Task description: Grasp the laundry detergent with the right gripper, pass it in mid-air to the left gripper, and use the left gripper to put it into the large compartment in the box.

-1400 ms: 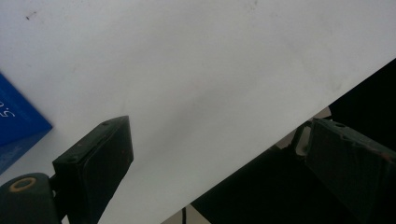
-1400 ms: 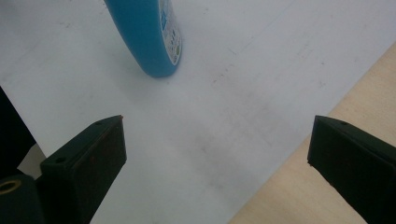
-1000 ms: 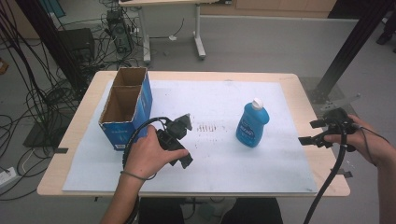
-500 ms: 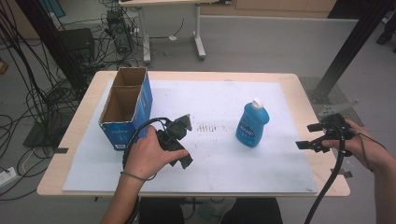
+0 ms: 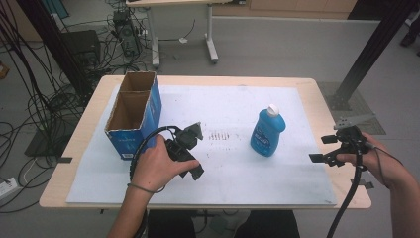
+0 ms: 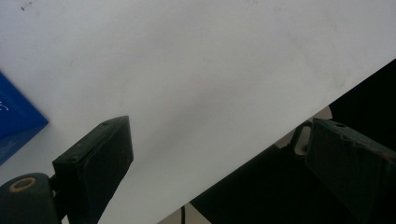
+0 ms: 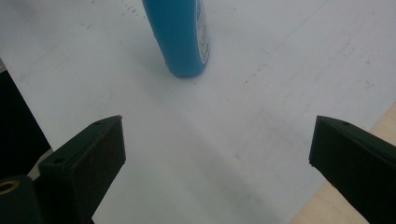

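Observation:
A blue bottle (image 5: 267, 131) with a white cap stands upright on the white sheet, right of centre. In the right gripper view the bottle's lower body (image 7: 180, 32) stands ahead of the jaws, a little left of the gap. My right gripper (image 5: 322, 148) hovers open at the sheet's right edge, pointing at the bottle, some way short of it. In its own view the right gripper (image 7: 219, 123) holds nothing. My left gripper (image 5: 197, 151) rests open on the sheet beside the cardboard box (image 5: 133, 114). The left gripper (image 6: 219, 127) has bare sheet between its jaws.
The open box is blue outside, with two compartments; its corner (image 6: 14, 121) shows in the left gripper view. The white sheet (image 5: 237, 99) covers most of the wooden table (image 5: 346, 193). Cables and table legs stand on the floor beyond.
My right gripper has shifted left and slightly toward the near edge, closer to the bottle. The left hand and its gripper have stayed put.

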Motion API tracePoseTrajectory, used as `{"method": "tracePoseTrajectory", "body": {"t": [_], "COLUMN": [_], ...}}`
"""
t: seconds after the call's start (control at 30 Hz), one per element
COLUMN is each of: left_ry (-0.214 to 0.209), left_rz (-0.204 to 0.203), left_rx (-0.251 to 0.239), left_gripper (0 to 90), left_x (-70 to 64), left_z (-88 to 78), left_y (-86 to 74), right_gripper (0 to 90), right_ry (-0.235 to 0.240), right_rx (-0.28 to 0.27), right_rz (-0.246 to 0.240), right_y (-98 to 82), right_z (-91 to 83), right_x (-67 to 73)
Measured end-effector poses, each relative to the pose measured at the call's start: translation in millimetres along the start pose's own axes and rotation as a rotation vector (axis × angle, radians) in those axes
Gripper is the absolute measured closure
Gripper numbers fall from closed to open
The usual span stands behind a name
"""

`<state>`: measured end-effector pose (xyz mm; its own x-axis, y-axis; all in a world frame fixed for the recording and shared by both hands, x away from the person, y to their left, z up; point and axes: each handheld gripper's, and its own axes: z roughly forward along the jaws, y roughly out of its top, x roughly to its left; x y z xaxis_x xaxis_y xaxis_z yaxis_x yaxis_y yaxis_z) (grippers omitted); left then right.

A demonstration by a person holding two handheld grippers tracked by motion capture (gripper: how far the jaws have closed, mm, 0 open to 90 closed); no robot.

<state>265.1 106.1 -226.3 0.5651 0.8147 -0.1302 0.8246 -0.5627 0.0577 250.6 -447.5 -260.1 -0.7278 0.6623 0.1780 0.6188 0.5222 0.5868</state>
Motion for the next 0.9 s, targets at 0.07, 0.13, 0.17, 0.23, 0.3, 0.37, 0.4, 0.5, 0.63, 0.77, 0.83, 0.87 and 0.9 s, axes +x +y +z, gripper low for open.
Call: {"method": "tracePoseTrajectory", "body": {"t": [0.07, 0.13, 0.17, 0.23, 0.3, 0.37, 0.4, 0.5, 0.63, 0.77, 0.83, 0.87, 0.9], "left_ry": [-0.002, -0.001, -0.003, 0.0, 0.001, 0.002, 0.005, 0.005, 0.006, 0.002, 0.003, 0.002, 0.002], "left_rz": [-0.001, 0.0, -0.003, -0.003, -0.005, -0.005, -0.006, -0.008, -0.01, -0.009, -0.009, -0.007, -0.007], "left_rx": [-0.002, -0.001, -0.002, 0.0, 0.003, 0.003, 0.003, 0.0, 0.0, 0.005, 0.006, 0.005, 0.004], "left_gripper": [7.9, 8.0, 8.0, 7.9, 7.9, 7.9, 7.9, 7.9, 7.9, 7.9, 7.9, 7.9, 7.9], "left_x": [0.3, 0.4, 0.8, 0.8, 0.7, 0.7, 0.6, 0.8, 0.9, 1.3, 1.1, 1.6, 1.5], "left_z": [-0.1, 0.2, 0.4, 0.9, 1.2, 1.1, 0.8, 0.1, 0.4, 2.8, 3.5, 3.7, 3.7], "left_y": [-0.5, -1.1, -1.7, -1.9, -1.9, -1.9, -2.0, -2.4, -2.2, -1.7, -1.4, -1.4, -1.5], "right_gripper": [3.6, 3.4, 3.3, 3.2, 3.2, 3.2, 3.1, 3.0, 2.9, 2.6, 2.7, 2.6, 2.7], "right_ry": [0.0, 0.0, 0.002, 0.001, 0.002, 0.003, 0.002, -0.001, -0.007, -0.002, -0.003, -0.004, 0.0], "right_rx": [-0.004, -0.011, -0.014, -0.019, -0.024, -0.028, -0.031, -0.04, -0.048, -0.06, -0.058, -0.061, -0.062], "right_rz": [0.001, 0.001, 0.001, 0.005, 0.002, 0.002, 0.003, 0.002, 0.004, 0.01, 0.01, 0.009, 0.011], "right_y": [-1.1, -2.5, -3.4, -4.9, -6.3, -7.9, -8.3, -10.1, -12.3, -15.9, -16.9, -17.5, -18.2], "right_z": [0.5, 1.0, 1.5, 3.0, 4.3, 5.7, 5.9, 7.1, 8.4, 10.4, 12.1, 12.7, 13.7], "right_x": [0.9, 1.9, 2.3, 3.6, 4.4, 5.3, 5.7, 7.6, 10.1, 10.6, 11.5, 11.7, 11.7]}}
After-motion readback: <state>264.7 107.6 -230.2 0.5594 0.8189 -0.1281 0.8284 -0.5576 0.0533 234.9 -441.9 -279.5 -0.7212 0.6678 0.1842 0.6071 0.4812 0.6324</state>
